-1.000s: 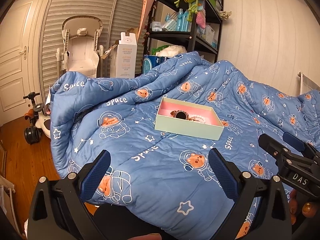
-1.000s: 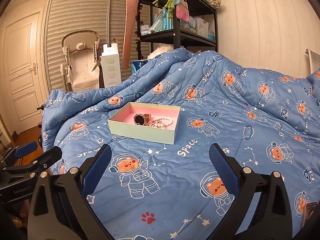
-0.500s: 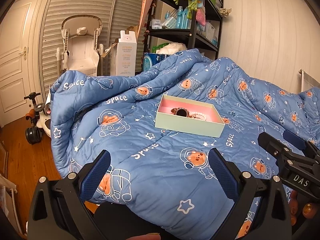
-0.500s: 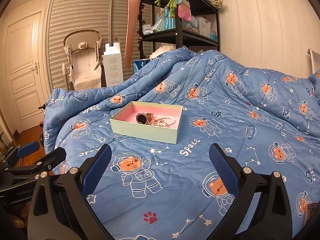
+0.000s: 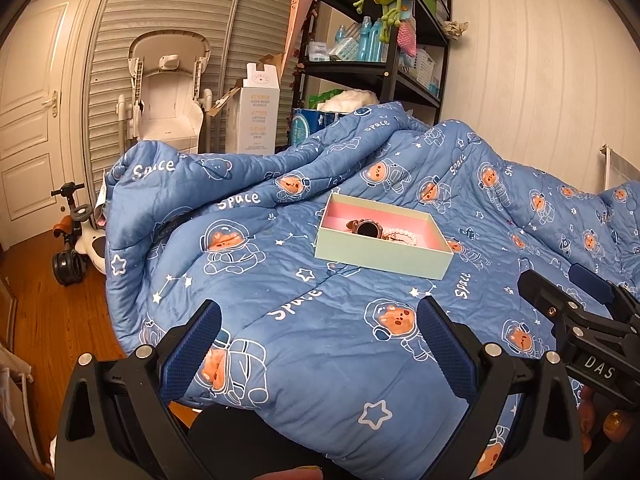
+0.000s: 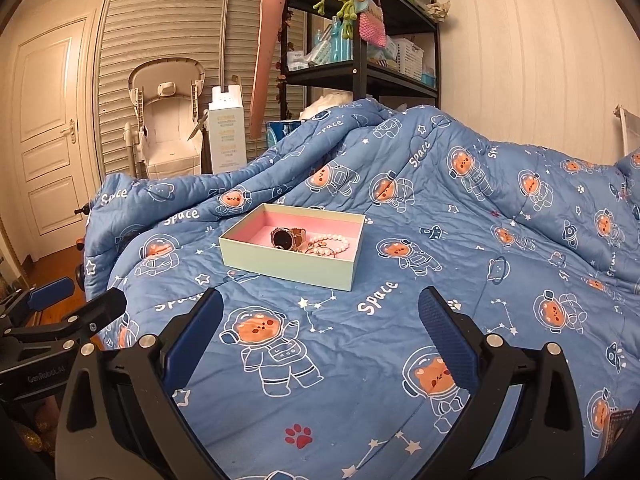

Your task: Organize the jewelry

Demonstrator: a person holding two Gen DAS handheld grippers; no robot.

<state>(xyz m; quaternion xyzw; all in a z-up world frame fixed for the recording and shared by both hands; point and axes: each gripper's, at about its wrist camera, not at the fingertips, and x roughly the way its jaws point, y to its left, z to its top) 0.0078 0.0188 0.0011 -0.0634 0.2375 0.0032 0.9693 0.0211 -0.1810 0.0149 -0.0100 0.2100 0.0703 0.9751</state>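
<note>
Inside the mint-green box (image 6: 288,268), on its pink lining: a dark-faced wristwatch (image 6: 283,238), a pearl bracelet (image 6: 336,242) touching it on the right, and a thin gold piece (image 6: 320,250) tangled against the pearls, too small to name further. All bunched toward one end of the box, none of it on the bedding outside. No lid in view. Box resting open and level on the blue space-bear quilt (image 6: 440,208), well ahead of both tools. Over the last second, almost no change: same three pieces in the same huddle, box in the same spot on the quilt, only a slight drift of both cameras. Left gripper (image 5: 319,312) held wide apart with nothing between its blue pads, hovering over the near quilt; right gripper (image 6: 320,300) equally wide and empty, just beside it, both aimed at the box. Hard to place within the job from this alone: fits jewelry gathered into the box and hands backed away, and fits equally a heap waiting to be pulled apart and laid out neatly. Worth noting for either reading: soft, yielding quilt under a light cardboard box, and fine chain caught on beads. Farther back, a black shelving unit (image 6: 360,68), a tall white carton (image 6: 228,136) and a cream baby seat (image 6: 168,120) against the slatted doors.
</note>
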